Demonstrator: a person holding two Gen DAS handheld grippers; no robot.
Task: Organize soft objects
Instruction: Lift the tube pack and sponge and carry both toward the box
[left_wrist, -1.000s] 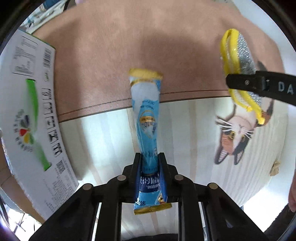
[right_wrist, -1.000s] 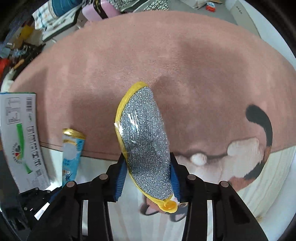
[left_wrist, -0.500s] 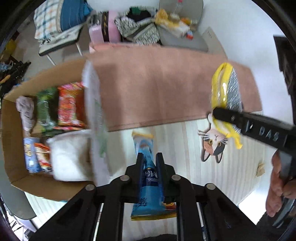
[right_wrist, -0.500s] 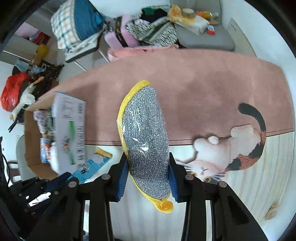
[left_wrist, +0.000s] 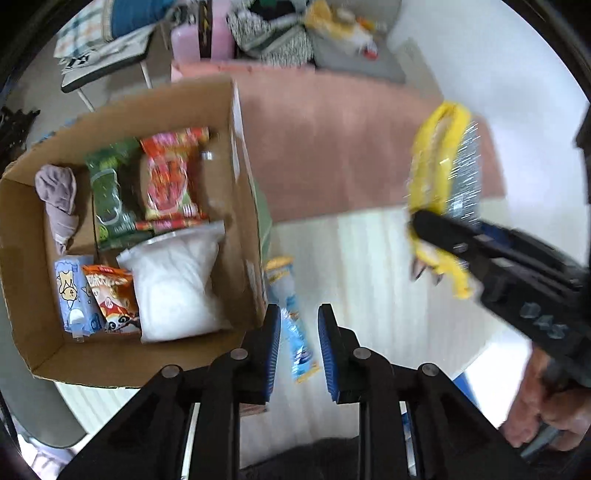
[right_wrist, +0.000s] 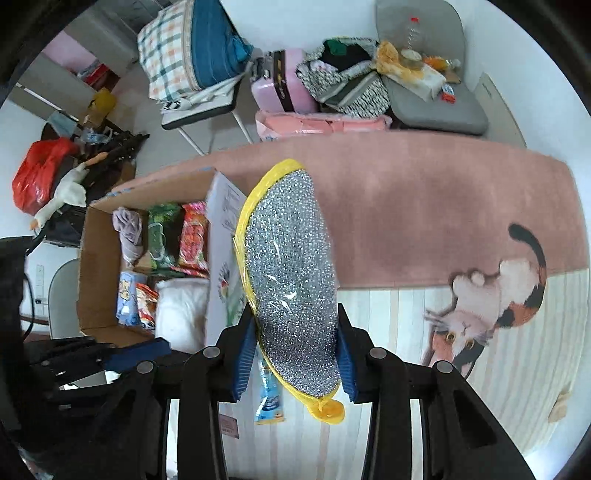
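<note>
My left gripper (left_wrist: 297, 325) is open; the blue stick packet (left_wrist: 291, 314) lies loose below it on the striped mat, just right of the cardboard box (left_wrist: 242, 147), and also shows in the right wrist view (right_wrist: 269, 395). My right gripper (right_wrist: 295, 354) is shut on the silver scrubbing pad with a yellow rim (right_wrist: 291, 269), held up in the air; the pad also shows at the right of the left wrist view (left_wrist: 448, 177). The box (right_wrist: 99, 210) holds snack packets, a white bag (left_wrist: 177, 284) and a grey cloth (left_wrist: 59, 195).
A pink rug (right_wrist: 424, 206) and a striped cat mat (right_wrist: 491, 295) cover the floor. Behind them stand folding chairs with bags and clothes (right_wrist: 195, 55), a pink case (right_wrist: 280, 85) and a grey chair (right_wrist: 436, 92). A red bag (right_wrist: 37, 170) lies at the far left.
My left gripper has opened and let go of the blue packet, which now lies on the mat beside the box. Both grippers have risen, so the box's inside is in view.
</note>
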